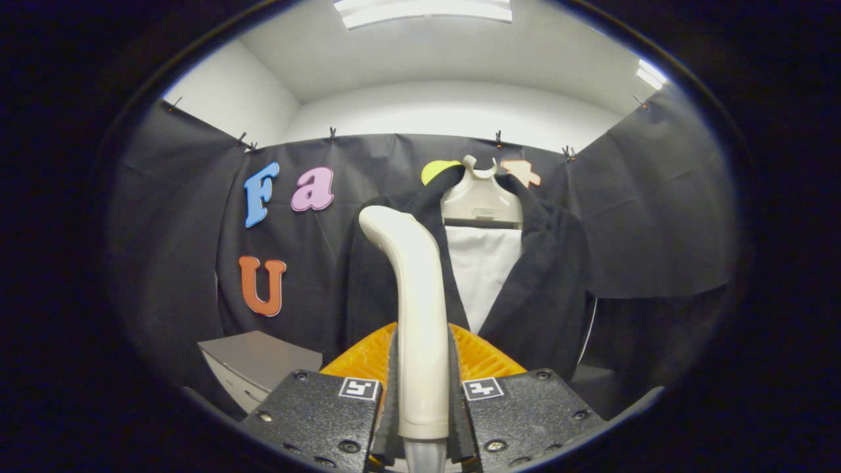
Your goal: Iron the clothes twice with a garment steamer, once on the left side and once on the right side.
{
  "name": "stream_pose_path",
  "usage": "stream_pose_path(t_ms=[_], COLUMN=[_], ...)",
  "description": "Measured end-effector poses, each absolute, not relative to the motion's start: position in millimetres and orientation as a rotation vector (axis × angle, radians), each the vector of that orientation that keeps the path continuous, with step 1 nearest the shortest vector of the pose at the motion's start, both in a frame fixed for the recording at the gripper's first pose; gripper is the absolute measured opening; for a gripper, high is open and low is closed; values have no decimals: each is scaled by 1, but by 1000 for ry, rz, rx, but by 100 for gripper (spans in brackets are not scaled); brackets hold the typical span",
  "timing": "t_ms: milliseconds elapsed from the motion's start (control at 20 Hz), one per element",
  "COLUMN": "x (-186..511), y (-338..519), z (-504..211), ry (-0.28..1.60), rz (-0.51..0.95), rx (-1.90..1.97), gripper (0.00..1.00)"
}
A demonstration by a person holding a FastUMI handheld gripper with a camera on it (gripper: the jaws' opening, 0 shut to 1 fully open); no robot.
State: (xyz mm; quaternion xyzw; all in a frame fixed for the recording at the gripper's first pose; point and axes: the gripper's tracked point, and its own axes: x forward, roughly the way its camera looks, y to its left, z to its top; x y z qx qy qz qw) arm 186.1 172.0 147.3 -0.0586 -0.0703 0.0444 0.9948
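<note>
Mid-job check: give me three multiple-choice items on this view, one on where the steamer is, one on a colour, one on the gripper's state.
1. Where is the steamer handle?
A. between the fingers
B. on the grey cabinet
C. hooked on the hanger

2. What colour is the garment on the hanger?
A. red
B. black
C. yellow

3. What state is the gripper in?
A. wide open
B. shut on nothing
C. shut on the handle

Answers: 1 A, it rises from between the fingers. 2 B, dark jacket around a white panel. 3 C, both fingers press its sides.

Tool-mounted fisheye, close to garment (539, 289)
</note>
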Motion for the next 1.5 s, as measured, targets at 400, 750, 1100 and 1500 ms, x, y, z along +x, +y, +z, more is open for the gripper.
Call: stream_pose_path(t_ms=[400,750,1100,1500], x=[173,167,144,127], y=[157,134,117,103], z=[106,57,-2,-77], ry=[-76,-13,94,214], rz=[75,42,5,-44], rx=[-151,-186,-186,-209], gripper=[33,33,33,33])
